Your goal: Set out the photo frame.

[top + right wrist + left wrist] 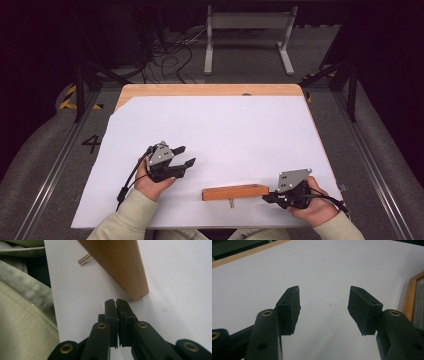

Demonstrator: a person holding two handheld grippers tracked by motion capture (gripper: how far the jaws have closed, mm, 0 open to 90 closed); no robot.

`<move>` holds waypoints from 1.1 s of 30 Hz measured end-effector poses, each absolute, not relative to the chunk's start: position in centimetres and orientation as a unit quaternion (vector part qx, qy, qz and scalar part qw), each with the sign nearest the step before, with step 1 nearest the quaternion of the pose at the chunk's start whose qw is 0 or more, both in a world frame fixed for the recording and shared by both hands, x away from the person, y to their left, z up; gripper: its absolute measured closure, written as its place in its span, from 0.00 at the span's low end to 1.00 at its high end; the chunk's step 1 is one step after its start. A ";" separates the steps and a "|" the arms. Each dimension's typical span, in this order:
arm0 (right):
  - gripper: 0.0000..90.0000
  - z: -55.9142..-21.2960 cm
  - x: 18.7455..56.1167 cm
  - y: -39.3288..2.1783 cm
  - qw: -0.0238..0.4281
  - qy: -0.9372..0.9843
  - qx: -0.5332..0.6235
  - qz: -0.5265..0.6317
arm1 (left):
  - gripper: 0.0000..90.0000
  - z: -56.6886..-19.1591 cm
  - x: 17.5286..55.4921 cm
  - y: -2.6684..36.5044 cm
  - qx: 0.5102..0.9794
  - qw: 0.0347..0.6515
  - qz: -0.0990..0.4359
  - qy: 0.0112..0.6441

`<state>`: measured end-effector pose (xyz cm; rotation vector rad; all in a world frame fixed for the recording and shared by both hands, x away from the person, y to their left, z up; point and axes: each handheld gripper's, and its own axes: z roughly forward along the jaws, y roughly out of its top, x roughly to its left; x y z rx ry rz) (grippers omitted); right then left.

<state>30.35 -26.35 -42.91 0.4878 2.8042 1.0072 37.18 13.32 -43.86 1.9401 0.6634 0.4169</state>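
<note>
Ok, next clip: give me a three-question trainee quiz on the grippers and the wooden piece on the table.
1. True or false: the right gripper has its jaws closed together with nothing between them.
2. Multiple choice: where is the wooden frame relative to the right gripper?
A. clamped in its jaws
B. just ahead of its tips, on the white sheet
C. lifted off the table
3. Short answer: how do the jaws of the left gripper stand, and what lies between them?

Key
1. True.
2. B; whether the tips touch the frame's end cannot be told.
3. Open and apart, with bare white sheet between them.
</note>
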 end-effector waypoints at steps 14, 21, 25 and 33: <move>1.00 -44.3 31.7 -25.8 0.063 0.915 0.188 0.351 | 0.48 -43.9 37.2 13.4 0.804 0.497 0.174 0.275; 1.00 -44.2 33.2 -25.6 0.065 0.904 0.209 0.368 | 0.48 -44.0 37.2 13.5 0.804 0.497 0.176 0.276; 1.00 -44.2 34.2 -25.4 0.066 0.898 0.221 0.375 | 0.48 -44.1 37.1 13.6 0.803 0.496 0.173 0.280; 1.00 -44.1 36.2 -24.8 0.066 0.882 0.246 0.397 | 0.48 -44.1 37.2 13.7 0.803 0.495 0.175 0.283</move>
